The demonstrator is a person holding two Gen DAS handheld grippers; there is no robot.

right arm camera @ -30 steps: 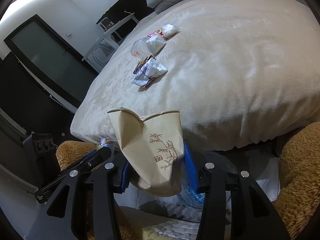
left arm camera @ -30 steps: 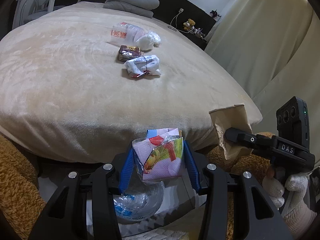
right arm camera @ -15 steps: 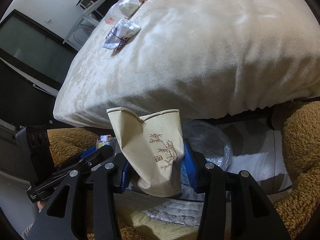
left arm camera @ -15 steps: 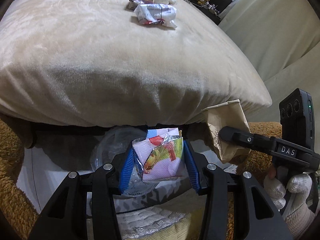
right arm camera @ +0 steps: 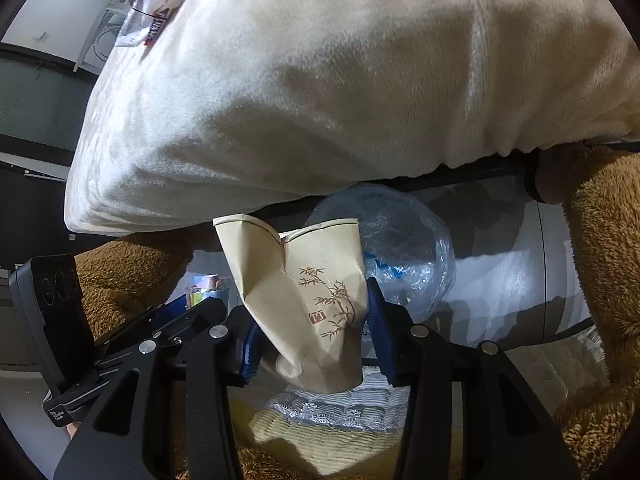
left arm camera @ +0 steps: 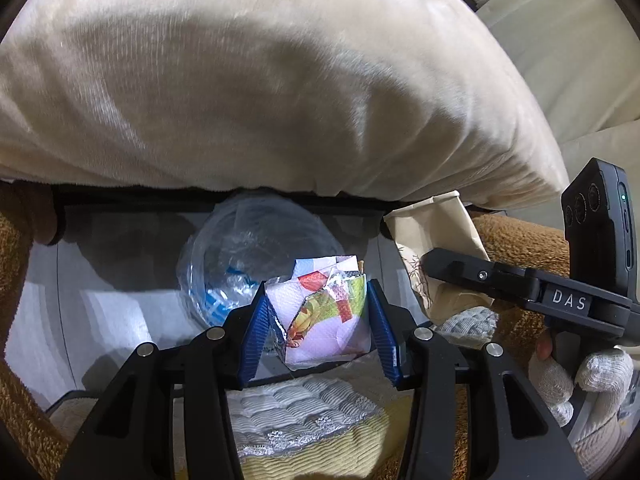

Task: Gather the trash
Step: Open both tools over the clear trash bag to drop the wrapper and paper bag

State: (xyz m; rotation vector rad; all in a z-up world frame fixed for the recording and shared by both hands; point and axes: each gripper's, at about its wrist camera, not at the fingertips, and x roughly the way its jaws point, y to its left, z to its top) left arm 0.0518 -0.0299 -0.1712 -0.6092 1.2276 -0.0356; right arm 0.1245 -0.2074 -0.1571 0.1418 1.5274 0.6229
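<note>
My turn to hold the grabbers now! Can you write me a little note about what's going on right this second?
Left gripper: shut on the colourful wrapper.
Right gripper: shut on the crushed paper cup.
Both hang above the clear plastic trash bag on the floor at the foot of the bed.
Done: two pieces picked up, neither dropped in yet.
Left: likely let both go into the bag, then fetch the wrappers on the bed top.

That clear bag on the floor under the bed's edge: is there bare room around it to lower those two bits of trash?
Bare grey floor lies left of the clear bag, up to the brown plush. The bag's mouth looks open. It is crowded on the right: the paper cup, the wrapper and both claws sit close together.
</note>
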